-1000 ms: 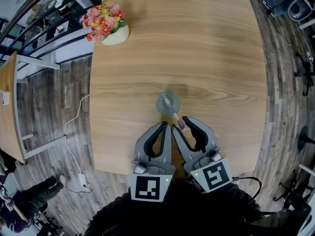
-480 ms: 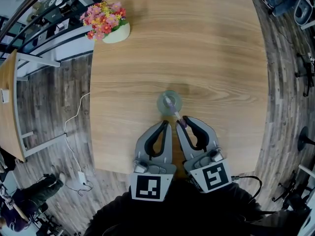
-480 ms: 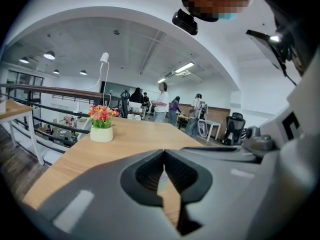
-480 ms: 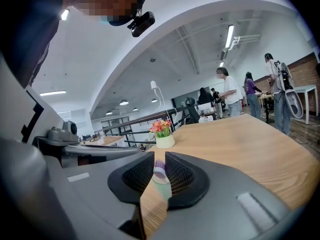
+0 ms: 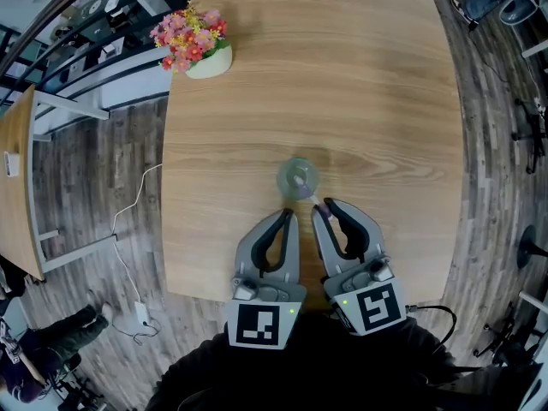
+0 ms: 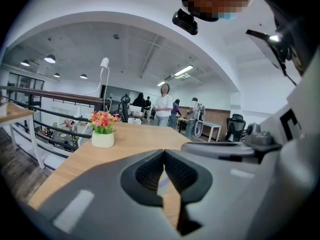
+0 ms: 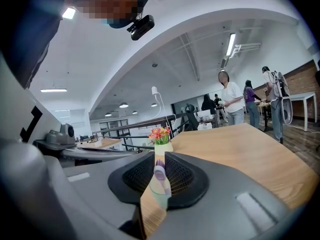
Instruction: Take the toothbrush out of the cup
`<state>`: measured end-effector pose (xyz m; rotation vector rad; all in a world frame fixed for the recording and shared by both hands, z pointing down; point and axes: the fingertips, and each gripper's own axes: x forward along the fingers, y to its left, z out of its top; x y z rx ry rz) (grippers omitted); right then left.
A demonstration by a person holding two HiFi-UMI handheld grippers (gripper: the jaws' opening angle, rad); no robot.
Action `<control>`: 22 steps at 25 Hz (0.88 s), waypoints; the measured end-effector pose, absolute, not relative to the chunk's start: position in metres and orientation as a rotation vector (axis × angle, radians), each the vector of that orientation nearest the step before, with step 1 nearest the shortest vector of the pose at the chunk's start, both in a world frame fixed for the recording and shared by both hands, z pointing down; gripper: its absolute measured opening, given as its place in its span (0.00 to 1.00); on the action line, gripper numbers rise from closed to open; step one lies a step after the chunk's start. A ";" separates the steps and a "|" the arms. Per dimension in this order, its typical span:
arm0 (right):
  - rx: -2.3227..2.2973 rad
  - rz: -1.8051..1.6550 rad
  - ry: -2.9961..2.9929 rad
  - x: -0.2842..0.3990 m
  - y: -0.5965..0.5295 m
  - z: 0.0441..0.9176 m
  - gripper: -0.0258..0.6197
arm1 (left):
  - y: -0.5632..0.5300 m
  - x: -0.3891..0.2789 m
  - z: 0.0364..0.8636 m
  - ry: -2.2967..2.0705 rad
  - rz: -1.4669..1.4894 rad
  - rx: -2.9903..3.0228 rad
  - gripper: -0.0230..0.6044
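Note:
A clear, greenish cup (image 5: 297, 178) stands on the wooden table (image 5: 342, 75), near its front edge. A purple-and-white toothbrush (image 5: 307, 197) leans out of the cup toward me. My right gripper (image 5: 320, 205) is just in front of the cup, and its jaws are closing with the toothbrush handle (image 7: 160, 176) pressed between the ribbed pads. The cup (image 7: 159, 200) shows pale below the handle in the right gripper view. Beside it on the left, my left gripper (image 5: 289, 215) is shut with nothing in it; its tips (image 6: 164, 155) meet over the tabletop.
A white pot of pink and red flowers (image 5: 195, 45) sits at the table's far left corner. Wood-plank floor surrounds the table, with a white cable (image 5: 128, 229) on the left. People (image 6: 164, 104) stand far off in the room.
The right gripper's jaws have narrowed from wide apart onto the toothbrush handle. Both grippers have stayed where they were.

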<state>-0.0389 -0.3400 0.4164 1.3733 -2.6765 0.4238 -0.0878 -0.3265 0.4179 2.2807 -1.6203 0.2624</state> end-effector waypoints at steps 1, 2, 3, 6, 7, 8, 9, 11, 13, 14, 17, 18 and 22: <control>1.381 0.420 -2.682 -0.039 -0.340 0.413 0.14 | -0.326 -0.088 0.415 -1.623 0.258 2.288 0.05; 1.386 0.414 -2.687 -0.039 -0.339 0.409 0.14 | -0.325 -0.089 0.411 -1.625 0.253 2.296 0.05; 1.389 0.405 -2.692 -0.040 -0.338 0.404 0.14 | -0.324 -0.089 0.408 -1.628 0.249 2.303 0.05; 1.398 0.364 -2.713 -0.040 -0.334 0.390 0.14 | -0.321 -0.090 0.395 -1.639 0.230 2.328 0.05; 1.403 0.345 -2.722 -0.039 -0.334 0.385 0.14 | -0.320 -0.089 0.390 -1.644 0.222 2.338 0.05; 1.410 0.323 -2.732 -0.039 -0.333 0.378 0.14 | -0.320 -0.088 0.385 -1.649 0.212 2.347 0.05; 1.418 0.299 -2.742 -0.038 -0.333 0.372 0.14 | -0.319 -0.087 0.380 -1.654 0.202 2.359 0.05; 1.433 0.265 -2.756 -0.035 -0.329 0.360 0.14 | -0.316 -0.085 0.369 -1.662 0.182 2.380 0.05; 1.442 0.246 -2.764 -0.033 -0.319 0.347 0.14 | -0.307 -0.083 0.358 -1.667 0.166 2.394 0.05; 1.444 0.233 -2.769 -0.033 -0.314 0.341 0.14 | -0.302 -0.083 0.352 -1.670 0.158 2.405 0.05; 1.468 0.164 -2.791 -0.035 -0.303 0.321 0.14 | -0.294 -0.085 0.334 -1.679 0.115 2.453 0.05; 1.478 0.140 -2.797 -0.036 -0.300 0.315 0.14 | -0.291 -0.085 0.329 -1.680 0.101 2.470 0.05; 1.518 0.073 -2.812 -0.036 -0.280 0.293 0.14 | -0.273 -0.087 0.314 -1.662 0.065 2.505 0.05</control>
